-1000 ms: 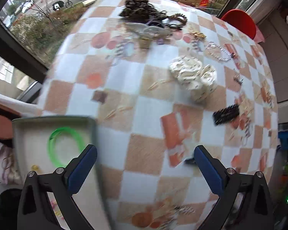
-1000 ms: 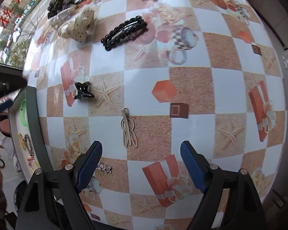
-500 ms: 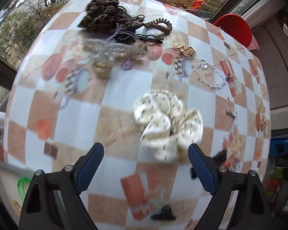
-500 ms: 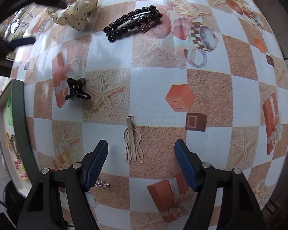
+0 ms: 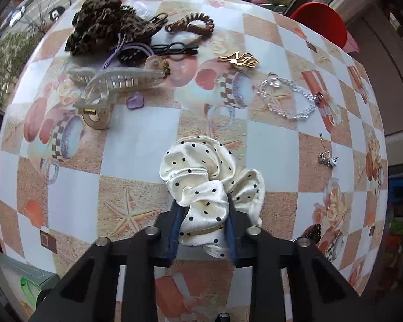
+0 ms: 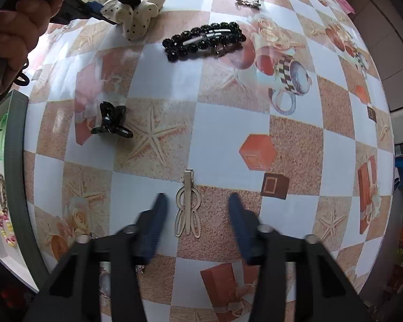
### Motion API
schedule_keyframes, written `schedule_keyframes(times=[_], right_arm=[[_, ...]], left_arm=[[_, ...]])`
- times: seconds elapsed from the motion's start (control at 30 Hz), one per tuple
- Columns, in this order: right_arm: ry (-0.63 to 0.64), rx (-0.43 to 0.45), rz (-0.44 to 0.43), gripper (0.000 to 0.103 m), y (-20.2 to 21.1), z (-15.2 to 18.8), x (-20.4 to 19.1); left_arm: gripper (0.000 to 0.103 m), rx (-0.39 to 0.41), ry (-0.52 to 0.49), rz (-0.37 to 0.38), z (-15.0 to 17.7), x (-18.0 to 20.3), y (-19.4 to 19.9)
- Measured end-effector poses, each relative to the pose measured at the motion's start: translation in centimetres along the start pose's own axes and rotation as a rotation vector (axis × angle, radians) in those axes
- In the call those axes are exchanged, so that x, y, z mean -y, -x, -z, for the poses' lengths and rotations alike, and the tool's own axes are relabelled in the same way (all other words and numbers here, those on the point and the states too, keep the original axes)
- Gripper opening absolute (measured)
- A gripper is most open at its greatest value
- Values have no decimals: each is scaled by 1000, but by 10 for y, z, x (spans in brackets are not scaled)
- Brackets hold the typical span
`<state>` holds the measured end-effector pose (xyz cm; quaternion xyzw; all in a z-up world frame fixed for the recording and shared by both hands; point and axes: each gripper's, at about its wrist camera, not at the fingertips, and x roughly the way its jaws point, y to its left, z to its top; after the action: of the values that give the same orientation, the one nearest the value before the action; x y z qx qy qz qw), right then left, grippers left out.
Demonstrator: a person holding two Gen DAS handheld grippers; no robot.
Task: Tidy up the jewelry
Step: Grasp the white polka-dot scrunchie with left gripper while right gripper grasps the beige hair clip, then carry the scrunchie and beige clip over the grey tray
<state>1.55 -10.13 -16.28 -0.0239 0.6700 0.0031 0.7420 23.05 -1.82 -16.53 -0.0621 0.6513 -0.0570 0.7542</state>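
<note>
Both jaws have just been closing: left gripper [image 5: 202, 224], pointed steeply down, is clamped on the polka-dot scrunchie [image 5: 211, 182] mid-tabletop [image 5: 137, 145]; right gripper [image 6: 198, 214] is held apart around the beige clip [image 6: 188, 204], untouched.

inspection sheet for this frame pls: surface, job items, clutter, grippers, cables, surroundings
Surface: checkered printed tablecloth, flat.
Job's things: cream polka-dot satin scrunchie; beige metal hair clip; black beaded barrette; small black claw clip; grey tray at the table's left edge.
Clutter: leopard scrunchie, clear claw clip, silver chain bracelet.
Grippers: left gripper just closed onto the scrunchie; right gripper closing, pads apart either side of the hair clip.
Cables: nothing seen.
Surroundings: window, street outside.
</note>
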Motion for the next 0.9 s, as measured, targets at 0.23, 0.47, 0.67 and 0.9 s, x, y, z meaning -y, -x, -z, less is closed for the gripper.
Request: schedule_keyframes(times=[0.23,0.47,0.67,0.9], right_arm=[[-14,-5,-21,20,0,-4,4],[-131,-22,-174,20,12,-6,41],[-200,-34,-222,20,21,0,62],[-200,-26,-241,20,39,7,67]], left_arm=[[22,27,-41,-11,13,1,16],[19,50,-74,8,45,-10,43],[19,57,-78,20,80,-25,64],[19,61,-80,17,124,-45,89]])
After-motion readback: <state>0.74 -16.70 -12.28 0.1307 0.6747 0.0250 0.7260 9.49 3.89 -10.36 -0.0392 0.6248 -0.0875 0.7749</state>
